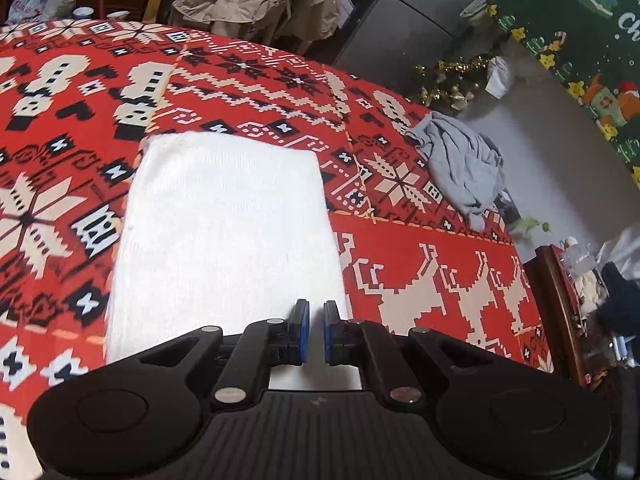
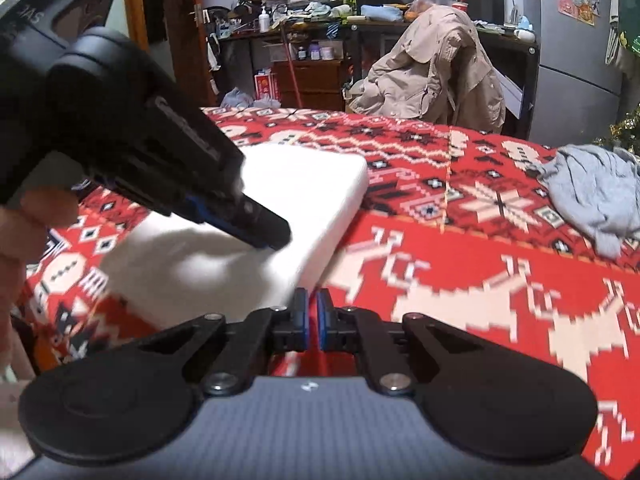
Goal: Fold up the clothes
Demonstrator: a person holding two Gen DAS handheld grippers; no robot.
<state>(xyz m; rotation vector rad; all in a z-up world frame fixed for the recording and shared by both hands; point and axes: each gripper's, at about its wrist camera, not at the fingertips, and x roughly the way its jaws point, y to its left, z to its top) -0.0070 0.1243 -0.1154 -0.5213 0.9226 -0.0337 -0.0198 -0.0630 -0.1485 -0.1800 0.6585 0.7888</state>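
Observation:
A white garment lies folded into a neat rectangle on the red patterned cloth. My left gripper hovers over its near right edge, jaws nearly together with nothing between them. In the right wrist view the same white garment lies ahead to the left, and the left gripper points down at its top. My right gripper is shut and empty, just off the garment's near right corner. A crumpled grey garment lies near the table's far right edge, and this grey garment also shows in the right wrist view.
A beige jacket hangs over a chair behind the table. A cluttered desk and shelves stand at the back, with a grey fridge at the right. Part of a hand holds the left gripper's handle. A green Christmas hanging is at the right.

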